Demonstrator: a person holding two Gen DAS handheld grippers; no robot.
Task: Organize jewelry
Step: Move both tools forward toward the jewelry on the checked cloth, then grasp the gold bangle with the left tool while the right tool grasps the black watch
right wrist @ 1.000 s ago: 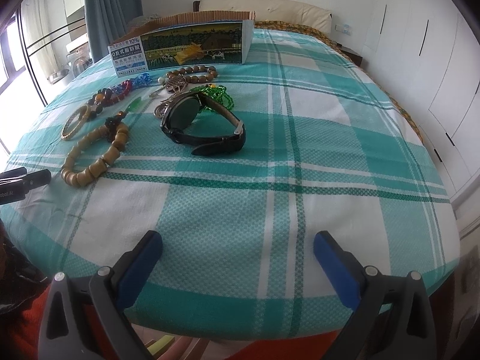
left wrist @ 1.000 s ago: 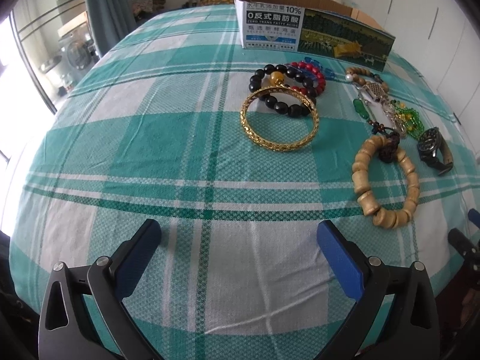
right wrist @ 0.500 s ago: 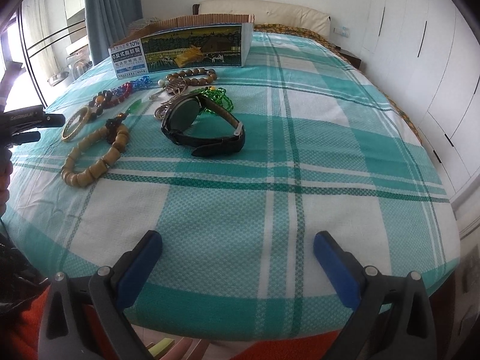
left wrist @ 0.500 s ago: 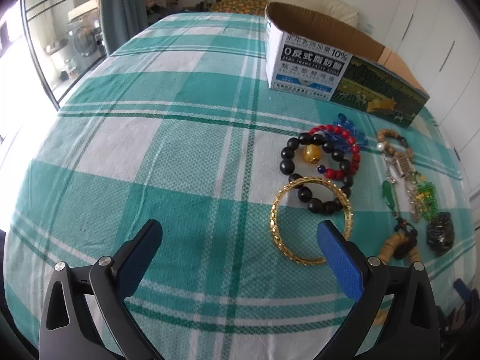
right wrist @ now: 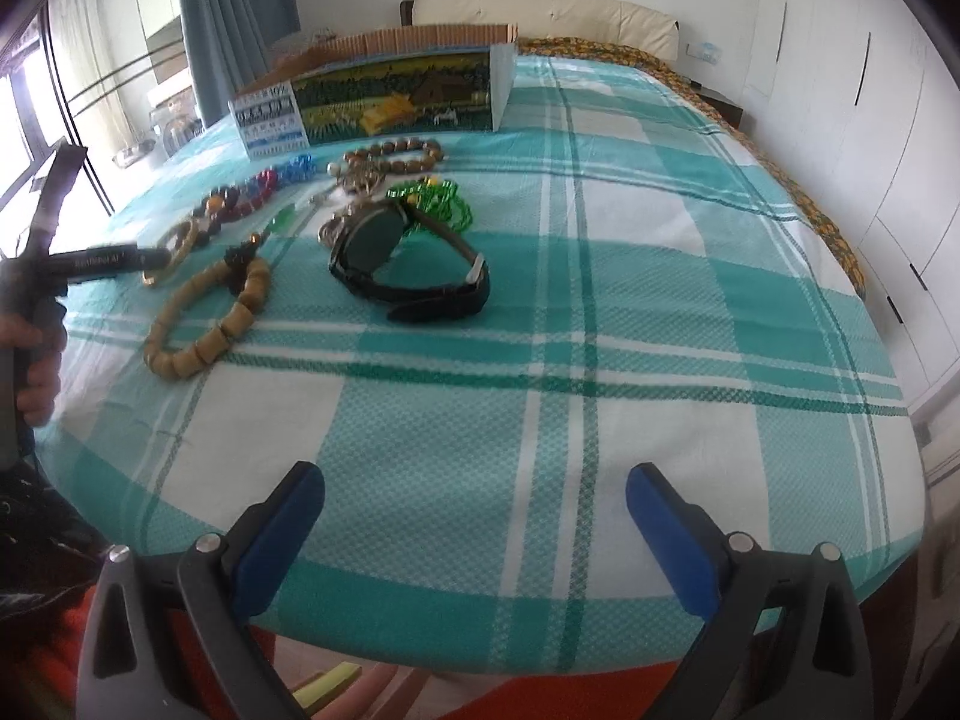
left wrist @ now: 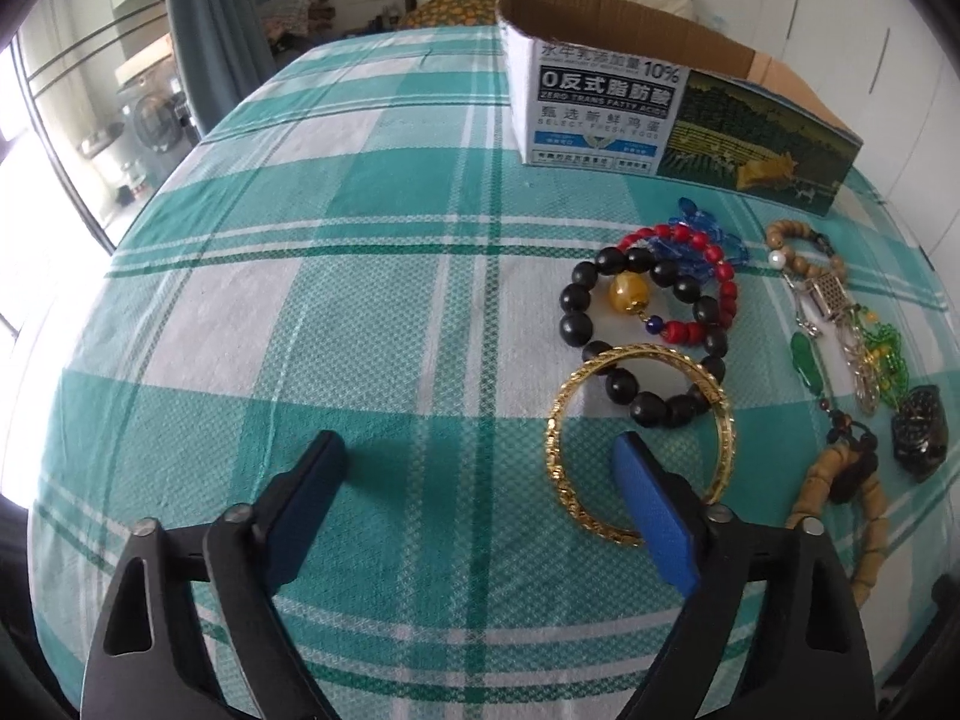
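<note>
Step in hand: picking up the gold textured metal bangle (left wrist: 639,444), by my judgement, to move it to the open printed cardboard box (left wrist: 678,108) at the far end of the bed.
Left claw (left wrist: 480,459): fingers wide apart, empty, low over the teal-and-white plaid bedspread (left wrist: 360,312); its right finger (left wrist: 651,510) sits inside the bangle's ring.
Bangle: flat on the bedspread, its far rim lying over the black round-bead bracelet (left wrist: 645,330).
Good grip: close on the near-left rim only (away from the black beads), then lift straight up.
Risk: dragging the black bracelet along.
Right claw (right wrist: 474,501): fingers apart, empty, hanging at the near bed edge, well apart from the black strap wristwatch (right wrist: 408,261).
</note>
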